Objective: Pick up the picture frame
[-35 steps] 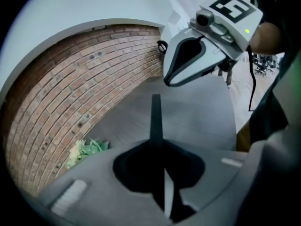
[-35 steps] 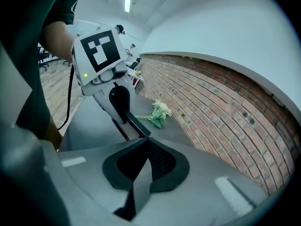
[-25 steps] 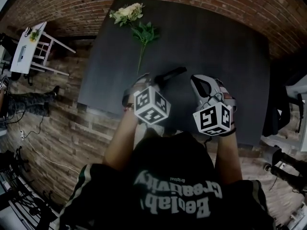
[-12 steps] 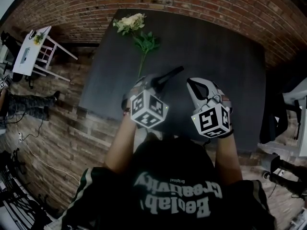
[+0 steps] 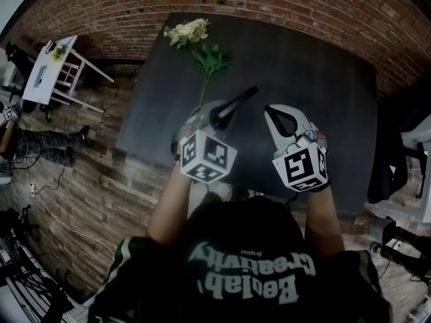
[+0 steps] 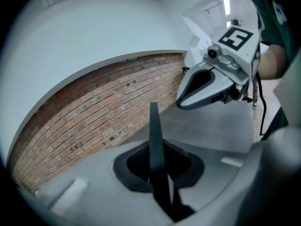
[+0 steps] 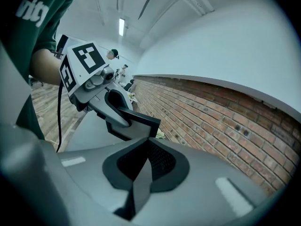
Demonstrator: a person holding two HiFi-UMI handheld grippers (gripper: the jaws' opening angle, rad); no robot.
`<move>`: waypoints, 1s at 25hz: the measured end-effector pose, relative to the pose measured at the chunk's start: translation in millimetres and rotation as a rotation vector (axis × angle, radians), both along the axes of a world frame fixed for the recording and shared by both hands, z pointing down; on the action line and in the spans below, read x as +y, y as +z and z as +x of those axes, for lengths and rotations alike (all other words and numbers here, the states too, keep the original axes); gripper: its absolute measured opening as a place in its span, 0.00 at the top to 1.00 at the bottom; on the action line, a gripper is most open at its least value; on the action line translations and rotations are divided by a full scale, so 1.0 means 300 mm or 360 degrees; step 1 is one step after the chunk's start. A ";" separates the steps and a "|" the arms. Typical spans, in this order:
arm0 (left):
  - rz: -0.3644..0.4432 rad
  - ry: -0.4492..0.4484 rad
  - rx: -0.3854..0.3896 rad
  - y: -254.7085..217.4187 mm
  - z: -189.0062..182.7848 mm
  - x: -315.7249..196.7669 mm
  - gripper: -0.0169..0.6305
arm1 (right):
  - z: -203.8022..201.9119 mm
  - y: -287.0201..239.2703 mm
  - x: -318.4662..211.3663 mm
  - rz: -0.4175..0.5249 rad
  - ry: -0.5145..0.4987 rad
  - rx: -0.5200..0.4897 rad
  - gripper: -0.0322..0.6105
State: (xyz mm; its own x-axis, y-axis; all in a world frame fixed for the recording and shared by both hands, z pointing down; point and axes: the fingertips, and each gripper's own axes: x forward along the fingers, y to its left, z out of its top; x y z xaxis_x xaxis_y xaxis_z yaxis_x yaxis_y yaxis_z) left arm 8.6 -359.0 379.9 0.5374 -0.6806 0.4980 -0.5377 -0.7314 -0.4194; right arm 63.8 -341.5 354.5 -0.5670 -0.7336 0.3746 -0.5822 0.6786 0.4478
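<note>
L gripper (image 5: 214, 115) is clamped on the frame (image 5: 239, 101), which sits edge-on btwn its jaws, up off the table (image 5: 323, 79). R gripper (image 5: 271, 112) is pinched closed w/ nothing in it, just beside the frame. Shirt (image 5: 249, 274) print reads "Creativity", upside down.

I am wearing a dark green, short-sleeved T-shirt (image 5: 246, 274) with pale lettering. My left hand-held gripper (image 5: 219, 115) and right hand-held gripper (image 5: 273, 112) are each carrying a white cube (image 5: 207, 157) printed with black square markers. Thin black cables (image 6: 257, 95) are hanging from their pale grey bodies.
</note>
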 end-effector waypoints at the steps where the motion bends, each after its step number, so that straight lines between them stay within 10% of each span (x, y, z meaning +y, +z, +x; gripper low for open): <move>1: 0.0013 -0.0007 0.0011 -0.015 -0.005 0.000 0.91 | -0.006 -0.005 -0.002 0.0002 -0.0003 -0.0016 0.94; 25: 0.0251 -0.0116 0.0150 -0.234 -0.113 0.002 0.91 | -0.108 -0.177 -0.018 0.0122 -0.0028 -0.0181 0.94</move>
